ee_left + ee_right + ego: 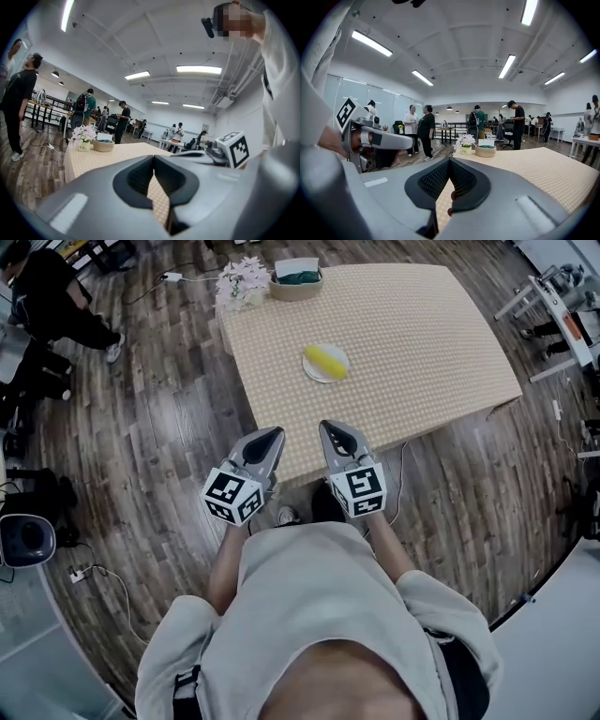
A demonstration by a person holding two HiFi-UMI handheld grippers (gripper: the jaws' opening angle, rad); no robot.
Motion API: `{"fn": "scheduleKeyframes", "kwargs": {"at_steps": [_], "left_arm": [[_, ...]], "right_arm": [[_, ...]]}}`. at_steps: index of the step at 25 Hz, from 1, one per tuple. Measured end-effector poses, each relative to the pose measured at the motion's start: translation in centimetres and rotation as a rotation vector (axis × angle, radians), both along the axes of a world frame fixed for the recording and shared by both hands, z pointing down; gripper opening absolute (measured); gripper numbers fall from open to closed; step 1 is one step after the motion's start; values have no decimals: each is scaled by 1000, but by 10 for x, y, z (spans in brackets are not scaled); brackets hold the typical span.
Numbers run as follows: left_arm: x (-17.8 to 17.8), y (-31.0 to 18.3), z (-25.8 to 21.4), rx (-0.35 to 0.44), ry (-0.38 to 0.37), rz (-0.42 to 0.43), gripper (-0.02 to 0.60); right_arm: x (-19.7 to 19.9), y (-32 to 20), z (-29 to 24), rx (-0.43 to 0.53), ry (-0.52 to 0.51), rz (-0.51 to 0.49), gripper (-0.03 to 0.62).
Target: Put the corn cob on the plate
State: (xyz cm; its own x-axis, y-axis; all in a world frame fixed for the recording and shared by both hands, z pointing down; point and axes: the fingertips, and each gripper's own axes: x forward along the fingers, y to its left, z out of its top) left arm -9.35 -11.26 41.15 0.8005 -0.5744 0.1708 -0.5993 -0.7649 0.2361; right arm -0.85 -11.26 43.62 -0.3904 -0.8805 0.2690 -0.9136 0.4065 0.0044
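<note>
corn cob (pixel 328 359): lying on the plate (pixel 312 370) | plate: middle of the tabletop (pixel 422 343) | left gripper (pixel 273 434): we hold it well short of the plate, jaws pressed together, nothing in them | right gripper (pixel 329 428): equally short of the plate, jaws closed, empty

— What do the tools look like?
— The left gripper (pixel 273 434) and right gripper (pixel 329 428) are silvery-grey shells that taper to a point. Black ribbed pads (pixel 436 180) line the inside.
— Any markings?
— Behind each shell sits a white cube (pixel 232 496) printed with black square markers.
— And the clothing?
— A loose, pale grey top (pixel 319 615) with wide sleeves.
</note>
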Motion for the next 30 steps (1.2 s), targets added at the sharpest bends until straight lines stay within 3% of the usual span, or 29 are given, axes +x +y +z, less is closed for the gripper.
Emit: {"fn": "scheduleKeyframes", "kwargs": {"at_steps": [8, 13, 23, 30], "left_arm": [[16, 54, -2, 0, 12, 61, 8], [39, 72, -11, 19, 8, 41, 8], [95, 98, -15, 16, 17, 25, 8], [106, 101, -20, 38, 13, 24, 8]], "right_arm": [[-6, 59, -2, 3, 1, 6, -3], [14, 78, -13, 23, -23, -17, -3], [63, 96, -23, 33, -31, -44, -3], [73, 95, -22, 36, -46, -45, -3]]}}
